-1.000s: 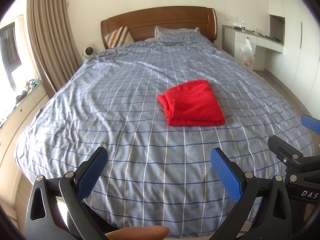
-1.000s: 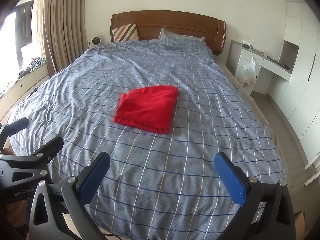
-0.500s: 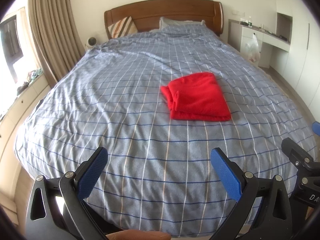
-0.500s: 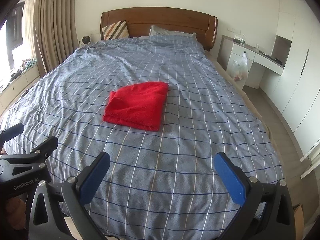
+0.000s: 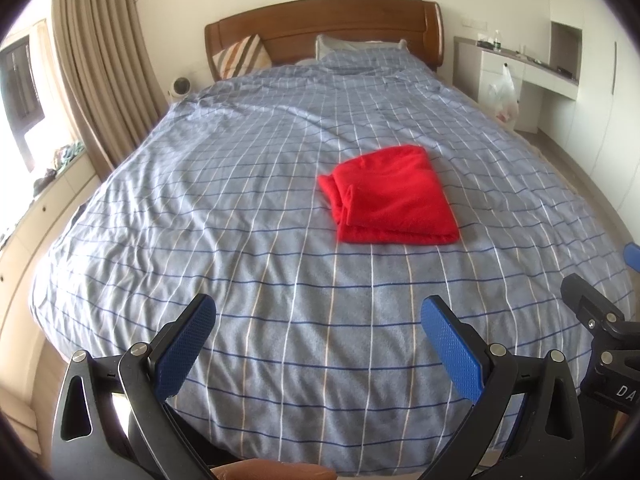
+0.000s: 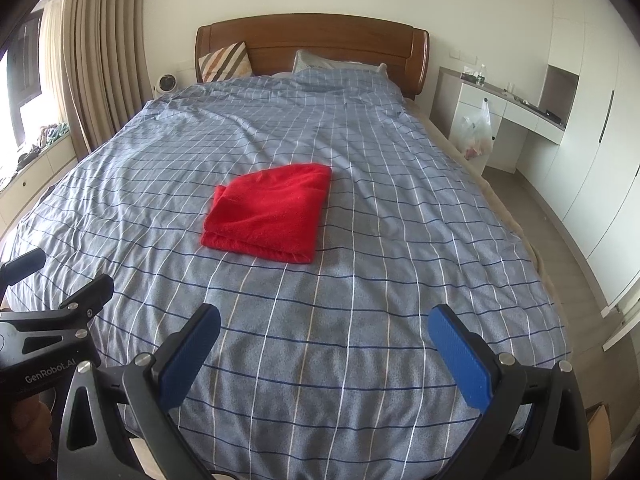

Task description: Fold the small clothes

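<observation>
A red garment (image 5: 390,196), folded into a neat rectangle, lies flat on the blue checked bedspread (image 5: 256,216) near the middle of the bed; it also shows in the right wrist view (image 6: 270,214). My left gripper (image 5: 316,344) is open and empty, held back near the foot of the bed, well short of the garment. My right gripper (image 6: 324,354) is open and empty too, at the same distance. Each gripper shows at the edge of the other's view.
A wooden headboard (image 6: 312,46) with pillows stands at the far end. Curtains (image 5: 100,64) and a window ledge run along the left. A white desk (image 6: 504,112) with a hanging plastic bag (image 6: 476,132) and wardrobes line the right wall.
Both grippers have shifted a little, so the bed and garment sit slightly differently in view. The garment has not moved. Both grippers stay open.
</observation>
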Motion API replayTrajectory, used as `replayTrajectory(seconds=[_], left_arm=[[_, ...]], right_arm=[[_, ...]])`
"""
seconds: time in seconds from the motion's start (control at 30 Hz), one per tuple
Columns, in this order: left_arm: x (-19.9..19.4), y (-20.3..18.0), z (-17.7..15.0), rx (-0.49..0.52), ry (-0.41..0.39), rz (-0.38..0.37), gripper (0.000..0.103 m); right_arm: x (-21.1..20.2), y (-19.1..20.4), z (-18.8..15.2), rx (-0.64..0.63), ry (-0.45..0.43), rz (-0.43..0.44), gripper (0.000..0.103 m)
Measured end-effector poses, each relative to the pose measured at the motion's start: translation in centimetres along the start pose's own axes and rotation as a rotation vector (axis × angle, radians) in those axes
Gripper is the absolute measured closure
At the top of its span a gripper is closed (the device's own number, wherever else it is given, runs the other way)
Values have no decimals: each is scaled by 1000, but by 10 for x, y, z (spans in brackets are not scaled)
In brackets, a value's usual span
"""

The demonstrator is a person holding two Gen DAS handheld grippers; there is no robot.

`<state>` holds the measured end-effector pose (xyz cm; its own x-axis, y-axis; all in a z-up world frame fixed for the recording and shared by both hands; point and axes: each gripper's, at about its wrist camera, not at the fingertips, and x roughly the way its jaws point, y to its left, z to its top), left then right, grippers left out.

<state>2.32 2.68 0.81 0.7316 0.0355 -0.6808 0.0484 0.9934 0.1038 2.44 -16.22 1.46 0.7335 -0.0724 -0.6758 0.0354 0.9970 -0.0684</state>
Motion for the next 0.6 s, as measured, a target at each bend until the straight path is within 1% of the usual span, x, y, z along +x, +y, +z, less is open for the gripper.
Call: replayTrajectory(seconds=[0.2, 0.4, 0.6], left_arm=[[0, 0, 2, 9, 3, -4, 0], [-6, 1, 3, 1, -11, -62, 0], [-11, -2, 2, 12, -25, -61, 0]], right_arm=[[0, 0, 0, 2, 3, -1, 1], [2, -4, 2, 8, 2, -4, 1], [2, -5, 2, 14, 1, -8, 1]])
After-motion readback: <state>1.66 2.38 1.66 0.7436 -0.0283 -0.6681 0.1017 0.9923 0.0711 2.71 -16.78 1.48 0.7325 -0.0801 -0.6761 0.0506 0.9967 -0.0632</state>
